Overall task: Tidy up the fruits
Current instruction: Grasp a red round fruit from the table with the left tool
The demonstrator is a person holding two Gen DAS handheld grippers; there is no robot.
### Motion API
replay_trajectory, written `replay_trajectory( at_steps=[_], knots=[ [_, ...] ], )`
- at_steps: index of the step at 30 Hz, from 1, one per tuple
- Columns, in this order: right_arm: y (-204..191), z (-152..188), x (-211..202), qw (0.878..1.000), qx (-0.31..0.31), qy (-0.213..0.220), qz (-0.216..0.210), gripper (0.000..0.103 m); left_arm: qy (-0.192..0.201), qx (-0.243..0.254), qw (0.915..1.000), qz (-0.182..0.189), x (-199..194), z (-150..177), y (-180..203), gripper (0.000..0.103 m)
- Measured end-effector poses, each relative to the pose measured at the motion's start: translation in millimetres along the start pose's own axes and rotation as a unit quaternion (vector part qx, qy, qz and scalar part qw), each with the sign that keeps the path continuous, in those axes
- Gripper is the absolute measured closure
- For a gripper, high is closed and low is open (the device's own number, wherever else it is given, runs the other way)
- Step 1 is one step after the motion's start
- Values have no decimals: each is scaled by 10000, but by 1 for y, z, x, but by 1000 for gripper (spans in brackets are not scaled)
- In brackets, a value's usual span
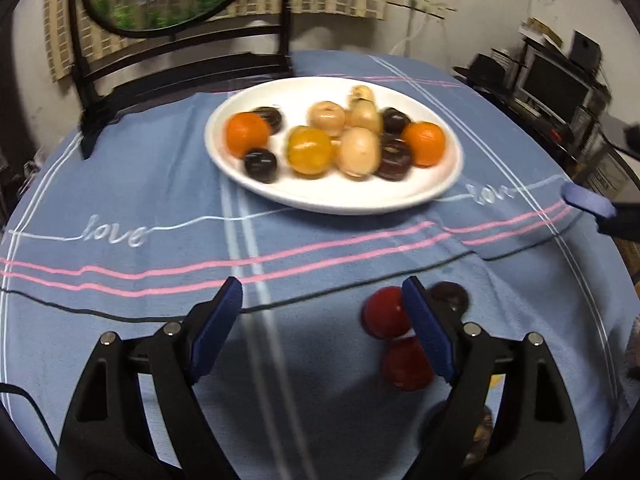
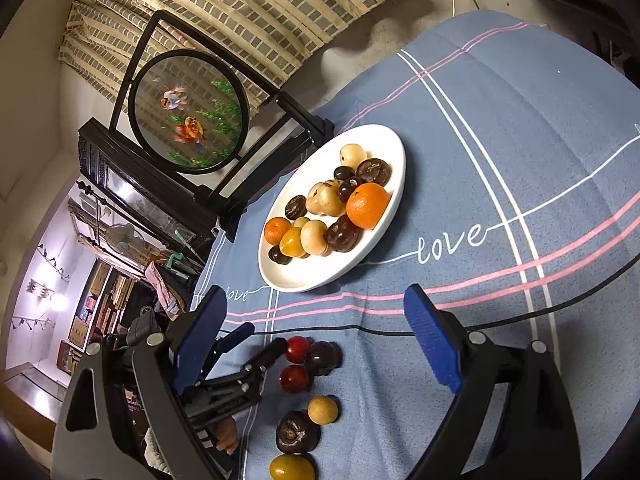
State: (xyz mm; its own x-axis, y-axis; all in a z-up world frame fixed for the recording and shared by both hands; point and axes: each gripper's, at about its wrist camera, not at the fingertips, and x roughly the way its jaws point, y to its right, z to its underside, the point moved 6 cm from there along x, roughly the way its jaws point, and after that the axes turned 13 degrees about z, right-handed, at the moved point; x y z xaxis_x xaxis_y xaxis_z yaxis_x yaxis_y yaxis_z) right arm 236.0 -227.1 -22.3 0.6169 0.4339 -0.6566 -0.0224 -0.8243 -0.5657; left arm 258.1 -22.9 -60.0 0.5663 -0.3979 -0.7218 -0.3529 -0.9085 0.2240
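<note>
both grippers (image 1: 322, 308) (image 2: 316, 312) agape, empty

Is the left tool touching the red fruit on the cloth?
Cannot tell. In the left wrist view the left tool has one finger overlapping the red fruit, blurred; no gap or contact shows.

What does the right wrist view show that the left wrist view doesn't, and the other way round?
Only the right wrist view shows the tan fruit, the yellow fruit near the bottom edge, and the whole fish screen. Only the left wrist view shows the monitor on a shelf. Both show the plate of fruit, two red fruits on the cloth, and both open grippers: left, right.
</note>
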Motion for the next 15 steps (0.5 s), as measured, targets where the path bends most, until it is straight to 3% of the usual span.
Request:
replay_trajectory(
  at_steps=[3, 6, 10, 15],
  knots=[
    [1, 0, -1, 10000, 13, 26, 3, 13, 93, -346, 9977, -571, -10, -4, -38, 20],
    [0, 0, -1, 10000, -1, 8, -26, 13, 191, -818, 9961, -257, -21, -4, -56, 21],
    [-2, 0, -2, 10000, -35, 15, -35, 13, 227, -516, 9982, -181, -25, 0, -38, 20],
    [0, 0, -1, 10000, -25, -5, 7, 13, -8, -250, 9993, -290, -18, 22, -28, 20]
  ],
)
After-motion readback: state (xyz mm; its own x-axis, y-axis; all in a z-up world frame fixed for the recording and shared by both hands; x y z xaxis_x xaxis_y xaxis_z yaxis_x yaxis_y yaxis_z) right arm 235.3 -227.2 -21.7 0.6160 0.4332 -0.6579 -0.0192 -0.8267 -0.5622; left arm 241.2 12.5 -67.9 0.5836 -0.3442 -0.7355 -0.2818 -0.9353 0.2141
